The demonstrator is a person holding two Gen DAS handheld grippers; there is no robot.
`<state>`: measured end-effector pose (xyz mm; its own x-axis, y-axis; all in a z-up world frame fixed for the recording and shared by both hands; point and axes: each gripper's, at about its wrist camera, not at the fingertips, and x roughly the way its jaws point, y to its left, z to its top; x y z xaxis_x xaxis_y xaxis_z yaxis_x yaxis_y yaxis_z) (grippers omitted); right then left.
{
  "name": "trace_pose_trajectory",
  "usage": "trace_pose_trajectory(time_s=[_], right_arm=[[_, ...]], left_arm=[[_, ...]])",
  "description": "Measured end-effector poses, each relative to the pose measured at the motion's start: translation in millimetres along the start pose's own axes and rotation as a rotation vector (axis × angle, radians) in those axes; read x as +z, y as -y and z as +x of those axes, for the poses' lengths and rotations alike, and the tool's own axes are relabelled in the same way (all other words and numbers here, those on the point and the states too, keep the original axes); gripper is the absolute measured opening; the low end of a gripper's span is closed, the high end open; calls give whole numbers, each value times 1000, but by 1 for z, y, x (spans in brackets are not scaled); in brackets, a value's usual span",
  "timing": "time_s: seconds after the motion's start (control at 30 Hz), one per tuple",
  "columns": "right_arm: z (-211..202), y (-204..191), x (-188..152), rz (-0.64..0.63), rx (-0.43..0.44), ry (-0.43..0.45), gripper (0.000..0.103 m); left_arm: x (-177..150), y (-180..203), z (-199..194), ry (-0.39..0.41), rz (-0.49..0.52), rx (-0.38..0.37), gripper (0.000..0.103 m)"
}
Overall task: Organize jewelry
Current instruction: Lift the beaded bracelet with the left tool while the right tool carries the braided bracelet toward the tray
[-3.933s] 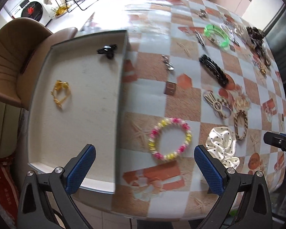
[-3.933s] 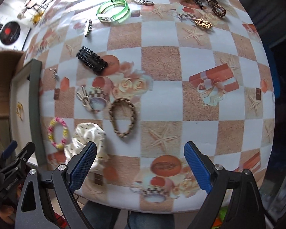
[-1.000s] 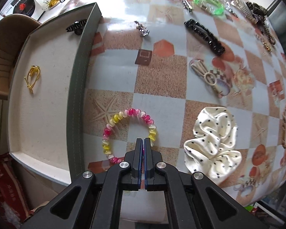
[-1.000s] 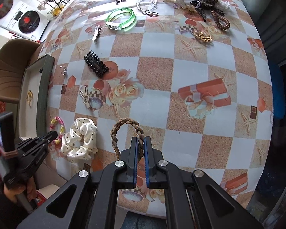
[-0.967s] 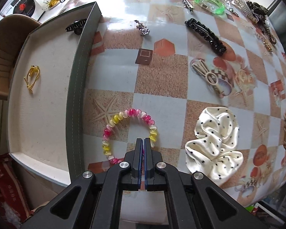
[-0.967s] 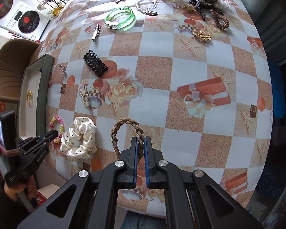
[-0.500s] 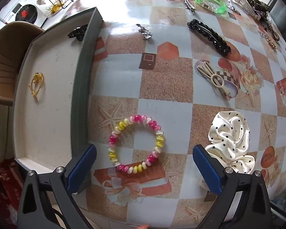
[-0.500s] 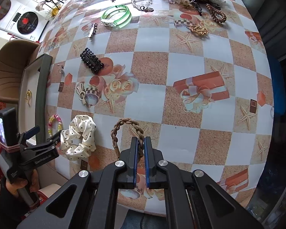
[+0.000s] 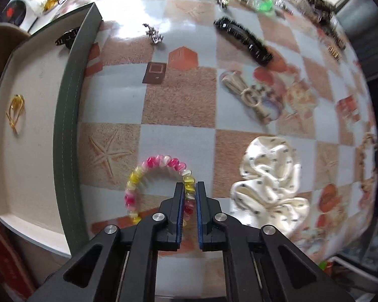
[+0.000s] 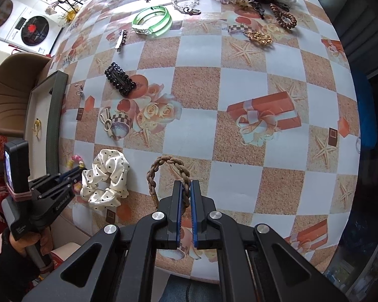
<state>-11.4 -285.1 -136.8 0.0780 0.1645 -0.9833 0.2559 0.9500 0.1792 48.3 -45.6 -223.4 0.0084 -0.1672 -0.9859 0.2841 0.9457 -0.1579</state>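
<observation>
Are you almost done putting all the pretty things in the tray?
Not yet. Only a gold piece and a black clip lie in the tray. The left claw is closing on the bead bracelet; the right claw pinches the braided bracelet. The scrunchie, green bangle and more wait.

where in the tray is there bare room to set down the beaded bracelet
Most of the tray floor is bare: the wide stretch between the gold piece and the green rim, and the near end. Only the far corner holds a black claw clip. The beaded bracelet sits between the closing left tongs.
</observation>
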Motion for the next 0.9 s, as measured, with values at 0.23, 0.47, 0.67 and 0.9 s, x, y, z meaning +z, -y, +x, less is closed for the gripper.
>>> trace_pose_trajectory(time_s=[0.23,0.47,0.67,0.9], right_arm=[[-12,-11,7,-15,32,25,7],[-23,-34,18,-64,80,44,7],[-32,-66,33,-130,110,77,7],[-32,-122,54,-177,130,103,7]], left_arm=[[-6,3,-51,109,-86,-83,12],[-10,-23,-128,211,-127,-81,12],[-16,-59,-165,266,-163,-61,12],[-4,-103,-179,297,-168,-64,12]])
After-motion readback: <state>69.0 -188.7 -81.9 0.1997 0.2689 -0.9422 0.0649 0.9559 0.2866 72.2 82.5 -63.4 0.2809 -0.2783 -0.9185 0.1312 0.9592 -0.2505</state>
